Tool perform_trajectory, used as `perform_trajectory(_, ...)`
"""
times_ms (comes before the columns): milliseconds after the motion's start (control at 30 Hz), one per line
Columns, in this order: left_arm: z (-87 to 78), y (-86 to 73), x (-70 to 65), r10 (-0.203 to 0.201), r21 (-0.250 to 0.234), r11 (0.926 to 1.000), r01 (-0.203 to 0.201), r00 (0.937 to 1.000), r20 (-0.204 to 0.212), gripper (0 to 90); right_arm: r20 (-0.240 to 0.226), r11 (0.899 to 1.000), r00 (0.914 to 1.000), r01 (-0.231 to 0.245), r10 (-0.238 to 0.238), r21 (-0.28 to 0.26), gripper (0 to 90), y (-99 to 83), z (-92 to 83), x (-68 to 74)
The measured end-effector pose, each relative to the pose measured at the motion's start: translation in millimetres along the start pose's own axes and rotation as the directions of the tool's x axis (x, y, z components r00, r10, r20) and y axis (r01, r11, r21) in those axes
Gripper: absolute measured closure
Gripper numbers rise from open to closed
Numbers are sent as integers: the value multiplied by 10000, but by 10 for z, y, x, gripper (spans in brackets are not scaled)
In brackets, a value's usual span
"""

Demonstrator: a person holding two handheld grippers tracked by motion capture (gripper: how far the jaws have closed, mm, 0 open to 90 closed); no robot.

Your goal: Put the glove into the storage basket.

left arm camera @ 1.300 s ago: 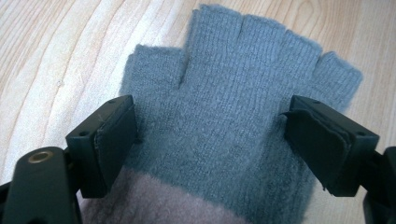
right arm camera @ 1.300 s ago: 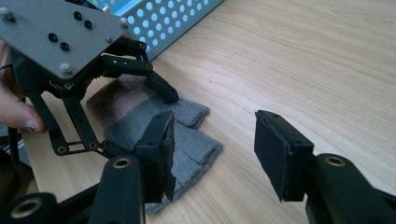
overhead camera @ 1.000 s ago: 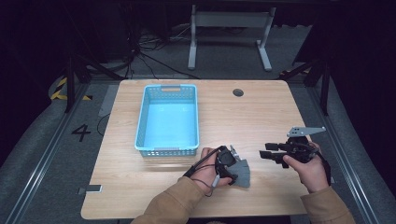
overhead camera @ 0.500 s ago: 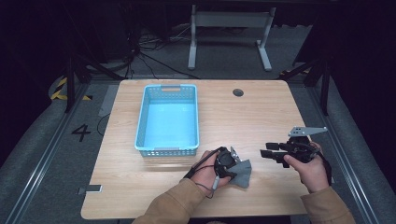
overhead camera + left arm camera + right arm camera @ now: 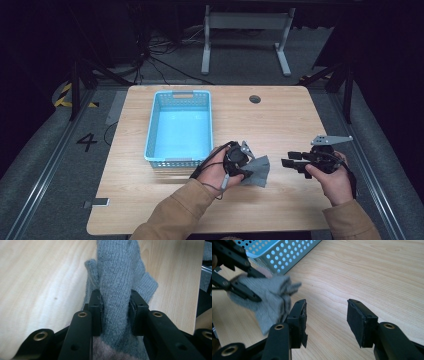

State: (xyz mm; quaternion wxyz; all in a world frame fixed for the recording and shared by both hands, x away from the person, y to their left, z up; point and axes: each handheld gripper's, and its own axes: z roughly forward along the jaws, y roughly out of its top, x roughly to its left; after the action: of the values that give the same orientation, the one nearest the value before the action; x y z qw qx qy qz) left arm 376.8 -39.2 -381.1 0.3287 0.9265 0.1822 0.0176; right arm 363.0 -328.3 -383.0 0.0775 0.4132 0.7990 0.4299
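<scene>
Setting: dark room; pale wooden table (image 5: 280, 120) with a round cable hole (image 5: 255, 99) near its far edge.

Left: light-blue perforated plastic basket (image 5: 204, 125), rectangular, interior bare, nothing in it.

Centre: left gripper (image 5: 243, 161), jaws just closed and now clamped on a grey knitted woollen cloth (image 5: 116, 285). The cloth hangs bunched from the pads just off the tabletop, just right of the basket's near corner.

Right: right gripper (image 5: 327, 315), jaws spread wide, nothing between them, held near the cloth and apart from it.

Progress, as judged: pickup done; carrying the cloth over and releasing it into the basket apparently remains.
</scene>
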Motion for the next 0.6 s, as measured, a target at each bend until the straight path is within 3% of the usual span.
perform_trajectory(400, -375, 135, 220, -164, -528, 9985, 151, 9996, -245, 690, -8, 9999, 10000, -49, 49, 150, 506, -18, 35, -23)
perform_trajectory(600, -538, 193, 339, -61, -508, 9987, 23, 9972, -741, 689, 43, 9997, 9999, -135, 134, 192, 506, -49, 23, -32)
